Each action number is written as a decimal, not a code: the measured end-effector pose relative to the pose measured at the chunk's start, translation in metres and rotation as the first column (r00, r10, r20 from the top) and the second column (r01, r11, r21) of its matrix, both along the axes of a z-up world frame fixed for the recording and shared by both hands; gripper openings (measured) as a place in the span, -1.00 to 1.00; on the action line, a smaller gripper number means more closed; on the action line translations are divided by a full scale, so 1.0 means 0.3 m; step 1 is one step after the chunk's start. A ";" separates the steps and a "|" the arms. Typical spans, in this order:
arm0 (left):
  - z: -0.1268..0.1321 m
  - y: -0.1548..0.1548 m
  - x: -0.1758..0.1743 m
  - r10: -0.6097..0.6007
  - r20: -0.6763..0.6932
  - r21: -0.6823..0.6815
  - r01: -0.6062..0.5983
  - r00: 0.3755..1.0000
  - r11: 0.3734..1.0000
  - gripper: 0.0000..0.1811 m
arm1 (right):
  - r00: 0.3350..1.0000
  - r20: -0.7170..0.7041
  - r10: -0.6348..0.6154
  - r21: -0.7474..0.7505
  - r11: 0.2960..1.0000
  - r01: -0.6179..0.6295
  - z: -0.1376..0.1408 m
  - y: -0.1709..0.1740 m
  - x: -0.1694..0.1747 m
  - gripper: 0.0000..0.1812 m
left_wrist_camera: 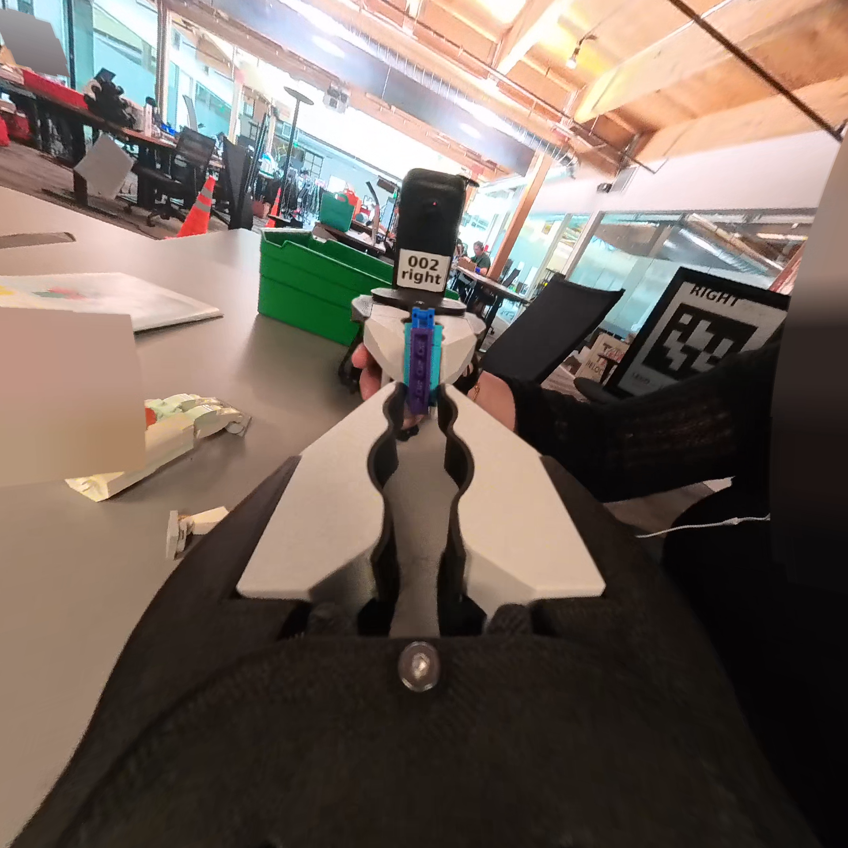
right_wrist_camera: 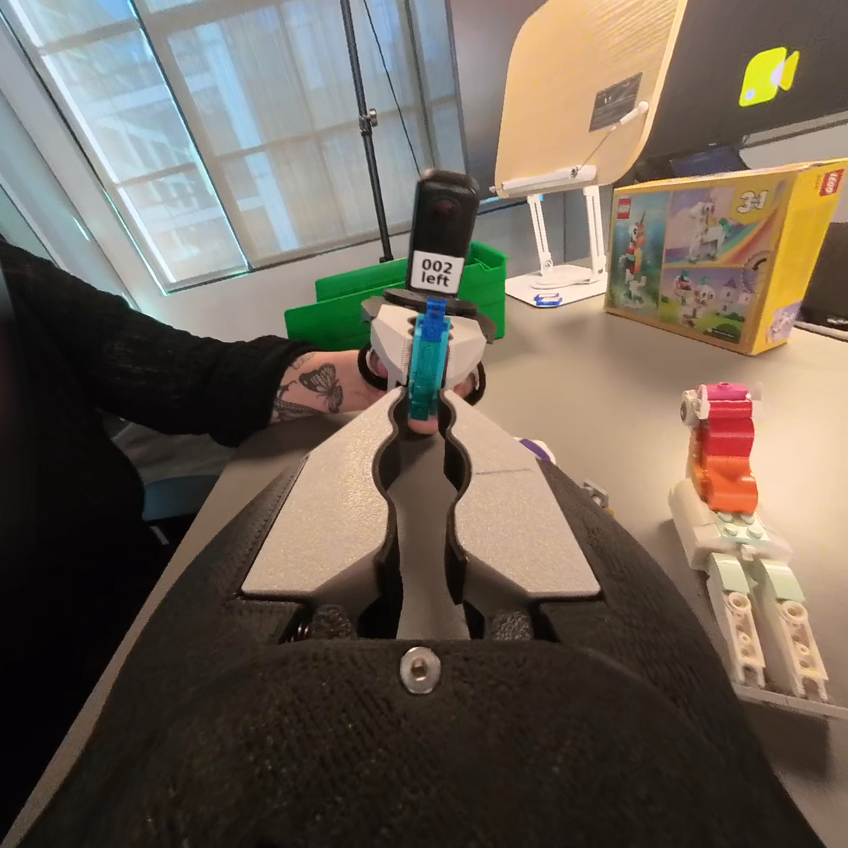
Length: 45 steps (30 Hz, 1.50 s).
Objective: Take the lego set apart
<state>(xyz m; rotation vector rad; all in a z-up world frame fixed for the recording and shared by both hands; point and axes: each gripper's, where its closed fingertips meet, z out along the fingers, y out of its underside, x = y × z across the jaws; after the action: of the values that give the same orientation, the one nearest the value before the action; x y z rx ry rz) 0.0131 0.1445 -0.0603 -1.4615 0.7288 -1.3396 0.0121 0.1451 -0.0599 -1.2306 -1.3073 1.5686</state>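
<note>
A small lego stack of a purple plate, a clear teal piece and a blue piece (left_wrist_camera: 420,367) is held in the air between my two grippers, which face each other tip to tip. My left gripper (left_wrist_camera: 418,406) is shut on its near end, purple side showing. My right gripper (right_wrist_camera: 422,415) is shut on the other end of the same stack (right_wrist_camera: 426,362), teal side showing. The rest of the lego set, a pink, red and orange column on a white and mint base (right_wrist_camera: 729,463), lies on the grey table (right_wrist_camera: 596,390) to the right.
Green bins (left_wrist_camera: 312,284) stand on the table behind the grippers. A yellow lego box (right_wrist_camera: 716,261) and a white book stand (right_wrist_camera: 564,275) are at the back right. White lego parts (left_wrist_camera: 202,415), a small loose white piece (left_wrist_camera: 192,525) and a booklet (left_wrist_camera: 137,298) lie at left. Both grippers' tips are close together, under 4 cm apart.
</note>
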 end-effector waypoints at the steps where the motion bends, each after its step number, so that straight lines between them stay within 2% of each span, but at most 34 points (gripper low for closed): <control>1: 0.002 0.000 0.001 0.000 0.007 -0.001 0.000 1.000 1.000 -0.85 | 1.000 -0.005 0.001 -0.001 1.000 -0.001 0.002 0.000 0.001 -0.89; 8: -0.013 0.002 0.014 0.012 -0.028 0.012 -0.011 1.000 1.000 -0.85 | 1.000 0.000 -0.018 0.005 1.000 0.018 0.001 0.003 -0.006 -0.92; 12: -0.005 -0.047 0.024 -0.090 -0.023 0.010 0.090 0.996 0.996 -0.85 | 0.995 -0.005 0.095 -0.071 0.993 -0.095 0.012 -0.043 0.006 -0.94; 20: 0.004 -0.110 0.048 -0.243 0.022 -0.042 0.244 0.970 0.969 -0.85 | 0.955 -0.075 0.286 -0.232 0.927 -0.296 0.024 -0.099 0.033 -0.93; 24: 0.016 -0.123 0.049 -0.277 0.056 -0.049 0.280 0.959 0.959 -0.85 | 0.938 -0.107 0.330 -0.269 0.898 -0.347 0.036 -0.113 0.042 -0.94; 29: 0.020 -0.119 0.046 -0.267 0.061 -0.047 0.270 0.962 0.962 -0.85 | 0.939 -0.117 0.322 -0.274 0.899 -0.342 0.040 -0.107 0.041 -0.94; 31: 0.012 -0.100 0.039 -0.229 0.048 -0.053 0.231 0.972 0.971 -0.85 | 0.957 -0.090 0.274 -0.252 0.924 -0.288 0.032 -0.082 0.039 -0.93; 32: 0.009 -0.080 0.028 -0.194 0.043 -0.061 0.196 0.980 0.979 -0.85 | 0.976 -0.054 0.210 -0.231 0.949 -0.217 0.020 -0.048 0.036 -0.94; 34: -0.017 -0.030 -0.004 -0.100 -0.009 -0.081 0.099 0.995 0.992 -0.85 | 0.990 0.139 0.035 -0.099 0.995 -0.021 -0.070 0.040 0.038 -0.93; 36: -0.051 0.000 -0.027 -0.034 -0.091 -0.076 0.027 0.995 0.997 -0.85 | 0.922 0.362 -0.137 0.102 0.989 0.106 -0.191 0.118 0.072 -0.93; 38: -0.068 0.008 -0.031 -0.018 -0.132 -0.077 0.007 0.991 0.997 -0.85 | 0.857 0.474 -0.203 0.177 0.975 0.133 -0.260 0.149 0.099 -0.93; 45: -0.116 -0.007 0.011 -0.052 -0.198 -0.097 0.033 0.979 0.995 -0.85 | 0.779 0.585 -0.226 0.174 0.973 0.152 -0.346 0.163 0.098 -0.89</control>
<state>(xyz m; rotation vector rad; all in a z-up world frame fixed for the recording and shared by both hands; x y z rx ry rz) 0.0164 0.1425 -0.0951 -1.6818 0.8399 -1.2854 0.0414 0.1942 -0.1637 -1.8136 -1.5698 0.9574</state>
